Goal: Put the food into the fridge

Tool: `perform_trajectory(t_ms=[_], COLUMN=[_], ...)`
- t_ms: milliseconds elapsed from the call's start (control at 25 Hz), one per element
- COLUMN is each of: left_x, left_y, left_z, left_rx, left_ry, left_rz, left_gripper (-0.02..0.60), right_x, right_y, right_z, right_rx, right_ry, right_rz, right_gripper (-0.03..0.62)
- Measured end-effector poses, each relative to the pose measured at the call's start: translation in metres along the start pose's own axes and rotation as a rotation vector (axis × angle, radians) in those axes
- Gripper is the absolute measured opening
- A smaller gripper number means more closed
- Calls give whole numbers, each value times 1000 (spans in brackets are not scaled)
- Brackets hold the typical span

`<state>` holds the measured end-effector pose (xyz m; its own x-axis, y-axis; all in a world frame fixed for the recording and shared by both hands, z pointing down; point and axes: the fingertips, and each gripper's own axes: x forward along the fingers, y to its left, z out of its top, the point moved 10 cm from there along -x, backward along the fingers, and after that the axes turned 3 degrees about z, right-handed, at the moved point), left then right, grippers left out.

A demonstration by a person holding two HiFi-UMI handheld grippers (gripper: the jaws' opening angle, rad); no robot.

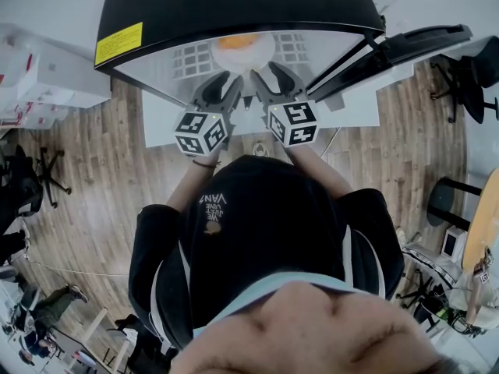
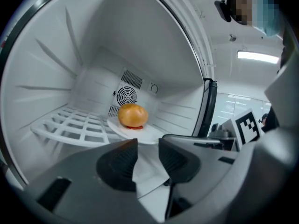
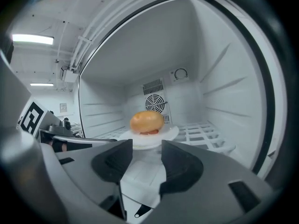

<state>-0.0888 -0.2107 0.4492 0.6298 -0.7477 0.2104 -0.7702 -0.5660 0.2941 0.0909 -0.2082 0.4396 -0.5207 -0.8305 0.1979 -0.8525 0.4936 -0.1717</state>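
A bun with a red filling (image 2: 132, 115) lies on a white plate (image 2: 150, 135) on the white wire shelf (image 2: 70, 125) inside the small fridge (image 1: 234, 6). From the right gripper view the bun (image 3: 146, 122) and plate (image 3: 171, 133) sit just past my jaw tips. Seen from my head, the bun (image 1: 238, 44) is deep in the open fridge. My left gripper (image 2: 148, 146) and right gripper (image 3: 146, 146) stand side by side at the fridge mouth. Both are open with nothing between the fingers. In the head view the left gripper (image 1: 222, 92) and right gripper (image 1: 273, 86) point inward.
The fridge door (image 1: 405, 49) stands open to the right. The fridge rests on a white table (image 1: 355, 107) over wood flooring. A round fan grille (image 3: 155, 102) is on the back wall. Office chairs (image 1: 460, 80) stand around, and shelving (image 1: 47, 76) is at the left.
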Motion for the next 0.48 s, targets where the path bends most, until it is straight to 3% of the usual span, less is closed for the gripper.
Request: perform_trajectory(t_ms=[480], left_x=[7], left_y=[5], left_z=[5], left_rx=[-20], left_ry=[-2], left_rz=[-3], left_gripper=[141], right_x=[6], right_y=[-3], right_z=[3], right_rx=[-7], right_ry=[0], right_rz=[0], right_gripper=[198])
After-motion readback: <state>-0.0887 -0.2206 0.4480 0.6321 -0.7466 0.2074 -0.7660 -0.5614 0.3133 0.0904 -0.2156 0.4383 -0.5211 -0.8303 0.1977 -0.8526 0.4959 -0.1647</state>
